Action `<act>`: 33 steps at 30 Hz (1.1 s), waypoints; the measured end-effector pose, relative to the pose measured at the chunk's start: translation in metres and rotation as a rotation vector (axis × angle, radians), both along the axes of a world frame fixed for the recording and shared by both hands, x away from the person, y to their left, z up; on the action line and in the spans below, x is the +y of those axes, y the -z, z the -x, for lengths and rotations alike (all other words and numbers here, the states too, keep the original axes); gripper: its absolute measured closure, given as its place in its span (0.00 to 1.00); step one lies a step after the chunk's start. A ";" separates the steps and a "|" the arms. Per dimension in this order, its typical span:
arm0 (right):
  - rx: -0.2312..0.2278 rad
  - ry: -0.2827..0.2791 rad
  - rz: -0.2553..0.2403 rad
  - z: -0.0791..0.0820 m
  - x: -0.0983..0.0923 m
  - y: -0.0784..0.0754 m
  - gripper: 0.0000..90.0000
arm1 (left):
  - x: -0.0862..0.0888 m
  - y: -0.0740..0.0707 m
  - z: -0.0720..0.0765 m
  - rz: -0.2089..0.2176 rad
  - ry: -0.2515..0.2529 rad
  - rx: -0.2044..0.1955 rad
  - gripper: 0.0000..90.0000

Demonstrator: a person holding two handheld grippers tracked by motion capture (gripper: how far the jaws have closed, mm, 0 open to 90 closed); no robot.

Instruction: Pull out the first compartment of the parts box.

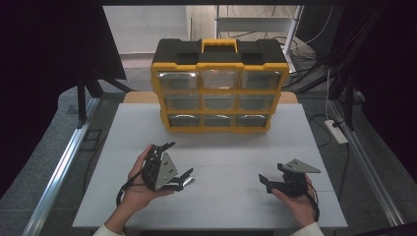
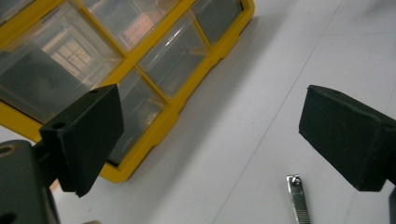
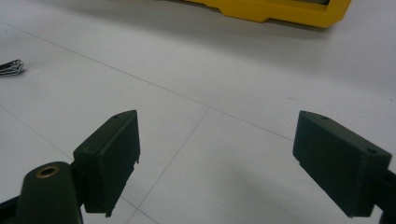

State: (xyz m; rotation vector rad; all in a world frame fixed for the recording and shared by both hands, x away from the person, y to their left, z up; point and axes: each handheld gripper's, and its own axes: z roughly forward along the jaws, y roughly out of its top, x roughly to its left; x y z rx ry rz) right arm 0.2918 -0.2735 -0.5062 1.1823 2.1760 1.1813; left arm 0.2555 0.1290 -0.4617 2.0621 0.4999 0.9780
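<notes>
Nine drawers in one organizer [image 1: 219, 64], one nail clipper [image 2: 298, 199], two open hand-held grippers

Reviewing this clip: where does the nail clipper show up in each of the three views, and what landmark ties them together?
High view: the nail clipper lies on the white table, just right of the left gripper.
Left gripper view: low in the picture, between the two open jaws, nearer the right one.
Right gripper view: only its tip, at the far left edge.
Shared landmark: the yellow drawer organizer, standing at the table's far side.
</notes>
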 end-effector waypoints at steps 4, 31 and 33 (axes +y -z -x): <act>0.001 0.004 0.001 0.000 0.000 0.000 0.17 | -0.002 0.000 0.000 -0.035 -0.006 -0.028 0.08; -0.008 0.002 -0.008 0.000 -0.001 -0.001 0.17 | -0.004 -0.006 -0.011 -0.110 -0.036 -0.151 0.08; -0.010 0.002 -0.008 0.000 -0.002 -0.001 0.17 | -0.004 -0.007 -0.013 -0.110 -0.039 -0.156 0.08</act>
